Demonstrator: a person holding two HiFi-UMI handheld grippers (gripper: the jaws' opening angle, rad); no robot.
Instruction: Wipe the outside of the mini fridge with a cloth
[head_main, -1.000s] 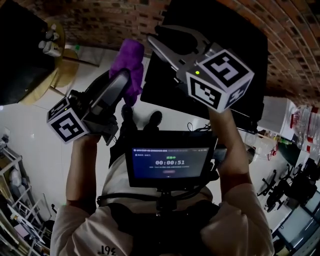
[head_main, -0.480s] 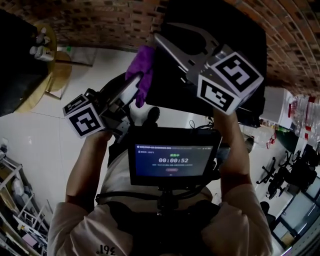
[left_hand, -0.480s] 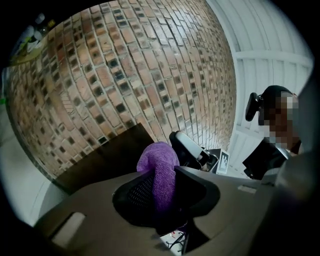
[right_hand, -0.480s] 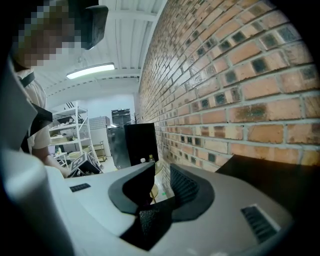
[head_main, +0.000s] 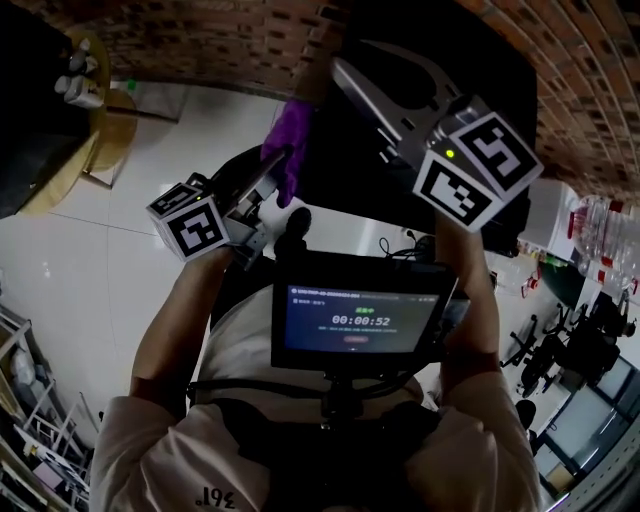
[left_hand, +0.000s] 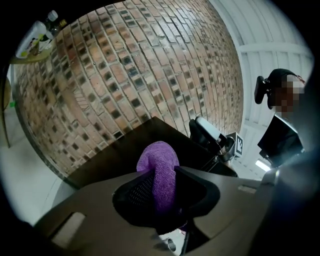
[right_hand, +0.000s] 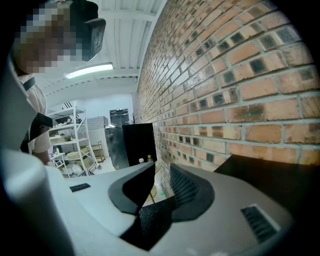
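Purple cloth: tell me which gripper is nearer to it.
Left. The left gripper has the purple cloth clamped between its jaws. The right gripper is off to the cloth's right, over the black mini fridge, jaws apart and empty.

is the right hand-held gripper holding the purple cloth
No, the fuzzy purple terry cloth is clamped in the left hand-held gripper, while the right hand-held gripper shows only an empty gap between its jaws.

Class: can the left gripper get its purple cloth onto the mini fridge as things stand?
Probably yes: the left gripper grips the purple cloth close to the black mini fridge, with nothing visible between them.
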